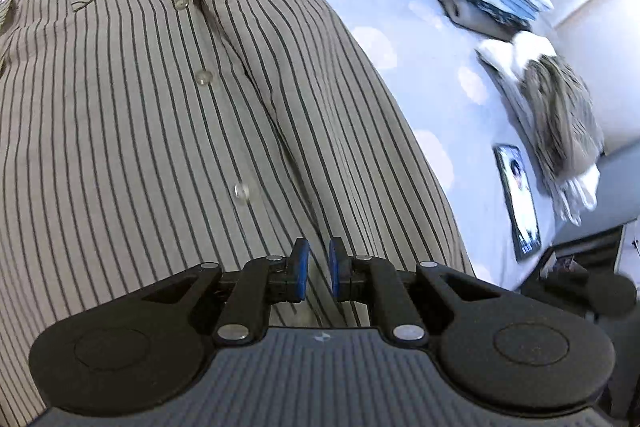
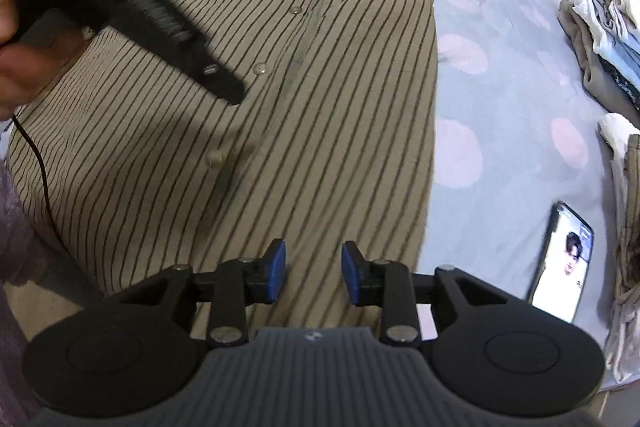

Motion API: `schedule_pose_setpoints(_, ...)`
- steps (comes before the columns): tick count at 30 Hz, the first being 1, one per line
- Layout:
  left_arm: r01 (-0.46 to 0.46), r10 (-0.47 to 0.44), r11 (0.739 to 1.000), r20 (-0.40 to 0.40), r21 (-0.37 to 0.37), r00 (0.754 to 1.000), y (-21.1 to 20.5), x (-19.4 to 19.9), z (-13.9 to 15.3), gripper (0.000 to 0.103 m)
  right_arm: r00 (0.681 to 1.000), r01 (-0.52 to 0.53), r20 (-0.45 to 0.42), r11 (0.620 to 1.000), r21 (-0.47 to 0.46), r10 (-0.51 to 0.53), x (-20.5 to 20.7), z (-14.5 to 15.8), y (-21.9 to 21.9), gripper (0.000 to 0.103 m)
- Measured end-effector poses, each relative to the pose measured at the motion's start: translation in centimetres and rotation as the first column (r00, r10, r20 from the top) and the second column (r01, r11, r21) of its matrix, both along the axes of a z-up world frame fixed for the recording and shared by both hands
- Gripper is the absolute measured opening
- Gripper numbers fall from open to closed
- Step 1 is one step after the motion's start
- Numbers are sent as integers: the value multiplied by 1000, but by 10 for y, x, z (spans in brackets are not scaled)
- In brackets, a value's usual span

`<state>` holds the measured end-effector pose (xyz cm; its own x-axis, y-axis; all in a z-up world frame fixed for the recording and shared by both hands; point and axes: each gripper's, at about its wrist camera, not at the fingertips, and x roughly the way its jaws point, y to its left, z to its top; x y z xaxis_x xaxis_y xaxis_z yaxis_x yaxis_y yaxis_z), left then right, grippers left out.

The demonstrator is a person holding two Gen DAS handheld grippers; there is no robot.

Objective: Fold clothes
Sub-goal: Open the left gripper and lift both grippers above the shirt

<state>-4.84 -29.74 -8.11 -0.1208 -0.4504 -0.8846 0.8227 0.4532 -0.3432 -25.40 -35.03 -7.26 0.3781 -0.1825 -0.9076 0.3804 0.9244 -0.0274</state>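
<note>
Striped shirt [image 2: 280, 87] lies flat beneath both downward-tilted tools: left tool [image 1: 319, 269] and right tool [image 2: 313, 273] released, empty.

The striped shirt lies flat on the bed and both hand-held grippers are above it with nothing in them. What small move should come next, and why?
Probably lower the right hand-held gripper to the shirt's right edge and pinch it, to begin folding that side inward. The shirt lies spread, buttoned and collar away, and no fabric is between either gripper's pads; the left hand-held gripper is barely open.
</note>
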Motion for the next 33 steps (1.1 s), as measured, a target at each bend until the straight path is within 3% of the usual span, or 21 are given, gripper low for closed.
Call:
schedule_pose_setpoints(6, -66, 66, 998, -42, -7, 997, -27, 30, -20, 9, 1000, 29, 8, 999, -33, -29, 17, -4, -14, 39)
schedule_pose_setpoints(15, -180, 170, 982, -156, -52, 973, -45, 58, -48, 9, 995, 92, -32, 996, 3, -91, 16, -19, -43, 40)
schedule_pose_setpoints(17, -183, 172, 981, -151, -67, 974, -47, 58, -49, 9, 995, 90, -37, 996, 1, -90, 22, -24, -40, 40)
schedule_pose_setpoints(19, -175, 164, 981, -128, -82, 978, -49, 55, -47, 0, 995, 88, -43, 996, -2, -88, 31, -30, -37, 40)
schedule_pose_setpoints(27, -181, 179, 979, -27, -92, 983, -32, 55, -21, 0, 993, 109, -33, 994, -4, -109, 25, -27, -36, 40)
schedule_pose_setpoints(33, -177, 177, 983, -9, -55, 984, -28, 58, -40, 0, 997, 68, -39, 998, 4, -68, 27, -29, -26, 44)
